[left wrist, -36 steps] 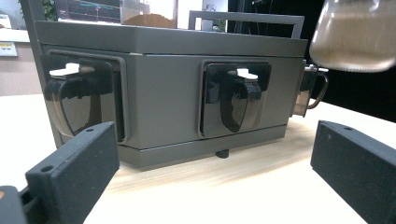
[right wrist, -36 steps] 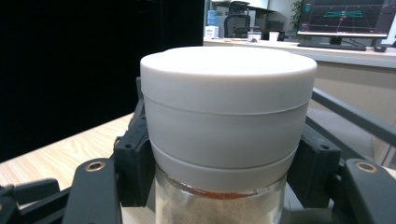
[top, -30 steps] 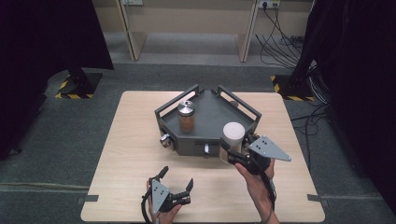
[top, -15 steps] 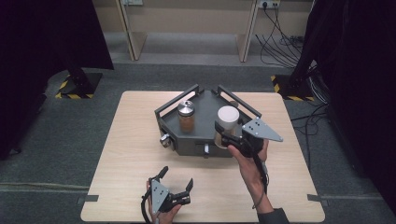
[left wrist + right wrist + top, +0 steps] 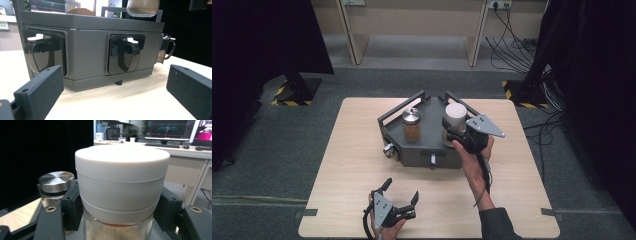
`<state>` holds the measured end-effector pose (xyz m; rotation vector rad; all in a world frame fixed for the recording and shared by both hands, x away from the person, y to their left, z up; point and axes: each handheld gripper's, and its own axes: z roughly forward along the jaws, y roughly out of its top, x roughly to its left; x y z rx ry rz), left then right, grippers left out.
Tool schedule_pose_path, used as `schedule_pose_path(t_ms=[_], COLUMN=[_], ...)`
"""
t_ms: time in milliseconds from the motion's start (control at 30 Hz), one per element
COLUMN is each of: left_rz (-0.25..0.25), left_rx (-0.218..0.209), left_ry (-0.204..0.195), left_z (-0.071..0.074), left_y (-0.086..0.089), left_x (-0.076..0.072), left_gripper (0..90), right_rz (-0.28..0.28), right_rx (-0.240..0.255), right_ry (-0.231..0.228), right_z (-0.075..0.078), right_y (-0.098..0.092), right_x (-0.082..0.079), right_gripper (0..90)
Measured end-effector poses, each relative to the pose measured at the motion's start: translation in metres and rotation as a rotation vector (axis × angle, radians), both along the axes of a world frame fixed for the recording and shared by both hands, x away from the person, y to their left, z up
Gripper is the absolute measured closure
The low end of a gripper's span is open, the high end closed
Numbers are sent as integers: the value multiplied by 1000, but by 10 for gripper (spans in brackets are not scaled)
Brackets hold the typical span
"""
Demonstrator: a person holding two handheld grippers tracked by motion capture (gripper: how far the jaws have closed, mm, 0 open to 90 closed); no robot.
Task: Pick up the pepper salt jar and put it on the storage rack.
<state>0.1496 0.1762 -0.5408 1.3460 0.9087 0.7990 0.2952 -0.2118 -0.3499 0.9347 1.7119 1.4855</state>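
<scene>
In the high view, the right gripper (image 5: 450,131) is pinching a white-lidded jar (image 5: 455,116) just under its lid, holding it upright over the right side of the grey rack (image 5: 424,152), at about one o'clock from the table's centre. In the right gripper view the black jaws are pressing on both sides of the jar's (image 5: 121,185) glass neck, with pale powder showing below the lid. A steel-lidded jar (image 5: 411,124) is standing on the rack's top at about nine o'clock from the held jar, well apart from it. The left gripper (image 5: 401,194) is resting near the table's (image 5: 342,165) front edge at six o'clock, its jaws spread wide and holding nothing, facing the rack's (image 5: 90,50) black drawer handles.
</scene>
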Motion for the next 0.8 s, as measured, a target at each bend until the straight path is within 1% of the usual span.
schedule_pose_path(t_ms=[267,500,800], left_rz=[0,0,0], left_rx=[-3,-6,-6], left_ry=[0,0,0], left_z=[0,0,0], left_y=[0,1,1], left_x=[0,0,0], left_gripper=[5,5,5], right_rz=[-39,-60,-75], right_rx=[7,8,9], right_ry=[15,25,30], right_z=[-5,-9,-17], right_y=[8,14,18], right_x=[15,21,25], right_gripper=[353,353,352])
